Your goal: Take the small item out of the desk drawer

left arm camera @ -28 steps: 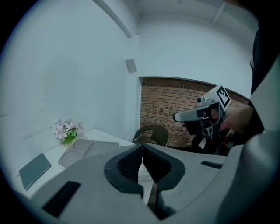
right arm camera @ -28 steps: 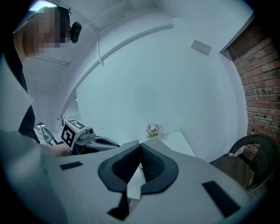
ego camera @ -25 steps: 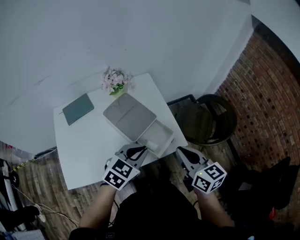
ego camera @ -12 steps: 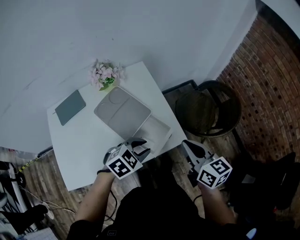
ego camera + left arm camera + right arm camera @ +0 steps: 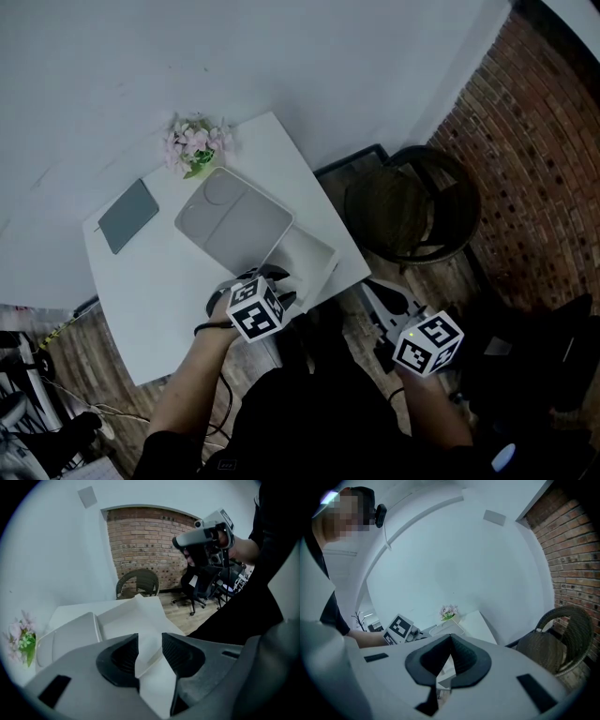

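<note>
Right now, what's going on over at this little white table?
A person with a gripper in each hand is working at a small white table. The left gripper is at the front edge of the pulled-out drawer of a grey box. Its jaws are opening with the drawer's edge between them. The right gripper is held clear of the table, shut and empty. I can't make out a small item in the drawer.

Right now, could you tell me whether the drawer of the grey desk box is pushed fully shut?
No, the white drawer stands pulled well out of the grey desk box, its inside open to view.
</note>
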### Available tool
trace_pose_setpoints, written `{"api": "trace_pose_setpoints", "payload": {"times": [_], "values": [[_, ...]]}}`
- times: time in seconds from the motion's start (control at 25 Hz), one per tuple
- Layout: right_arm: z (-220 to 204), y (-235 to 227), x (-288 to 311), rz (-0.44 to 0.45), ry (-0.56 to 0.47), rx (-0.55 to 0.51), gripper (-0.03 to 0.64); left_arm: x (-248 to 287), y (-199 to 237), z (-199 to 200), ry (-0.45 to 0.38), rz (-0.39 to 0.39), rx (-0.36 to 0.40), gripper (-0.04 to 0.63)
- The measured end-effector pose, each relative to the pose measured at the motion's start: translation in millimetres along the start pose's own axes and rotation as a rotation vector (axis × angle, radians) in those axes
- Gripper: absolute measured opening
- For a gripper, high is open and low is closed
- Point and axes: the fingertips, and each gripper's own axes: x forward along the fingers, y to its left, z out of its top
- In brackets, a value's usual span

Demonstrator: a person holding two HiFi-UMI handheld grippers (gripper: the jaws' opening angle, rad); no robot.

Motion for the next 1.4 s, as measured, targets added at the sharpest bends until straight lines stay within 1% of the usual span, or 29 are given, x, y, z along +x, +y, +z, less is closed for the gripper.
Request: {"api": "trace_pose_setpoints", "payload": {"times": [0.12, 0.28, 0.4, 0.56, 0.72, 0.84, 0.96, 1.08, 1.16, 1.28, 1.4], "values": [[0.0, -0.9, -0.7, -0.006, -0.002, 0.004, 0.005, 9.9, -0.2, -7.1, 0.063, -0.002, 0.042, 0.143], [-5.4, -3.7, -6.4, -0.018, -0.001, 0.023, 0.005, 21.9, -2.5, -7.6, 0.082, -0.019, 0.053, 0.147], [-10.0, -7.1, -10.3, -0.03, 0.0, 0.038, 0.005, 28.6, -5.7, -7.3, 0.106, -0.052, 0.072, 0.147], [-17.2, -12.6, -16.8, -0.05, -0.001, 0.059, 0.005, 37.2, -13.9, -9.6, 0.166, -0.104, 0.112, 0.147], [-20.7, -17.5, -20.3, -0.058, 0.006, 0.076, 0.005, 46.5, -11.1, -10.7, 0.226, -0.106, 0.149, 0.147], [-18.8, -21.3, -22.5, -0.065, 0.006, 0.08, 0.005, 53.5, -11.4, -11.6, 0.258, -0.122, 0.152, 0.147], [-14.3, -24.4, -23.4, -0.061, 0.0, 0.078, 0.005, 58.1, -14.2, -11.2, 0.279, -0.133, 0.129, 0.149], [-10.9, -27.4, -23.8, -0.061, -0.002, 0.075, 0.005, 60.5, -14.7, -10.4, 0.288, -0.138, 0.094, 0.147], [-8.9, -28.9, -23.2, -0.06, -0.005, 0.075, 0.005, 59.7, -11.0, -8.1, 0.278, -0.13, 0.071, 0.147], [-5.2, -31.1, -23.4, -0.056, -0.008, 0.072, 0.005, 57.3, -3.5, 0.2, 0.244, -0.103, 0.058, 0.147], [-2.8, -35.0, -25.4, -0.059, -0.008, 0.073, 0.005, 55.3, 5.5, 15.3, 0.189, -0.072, 0.058, 0.147]]}}
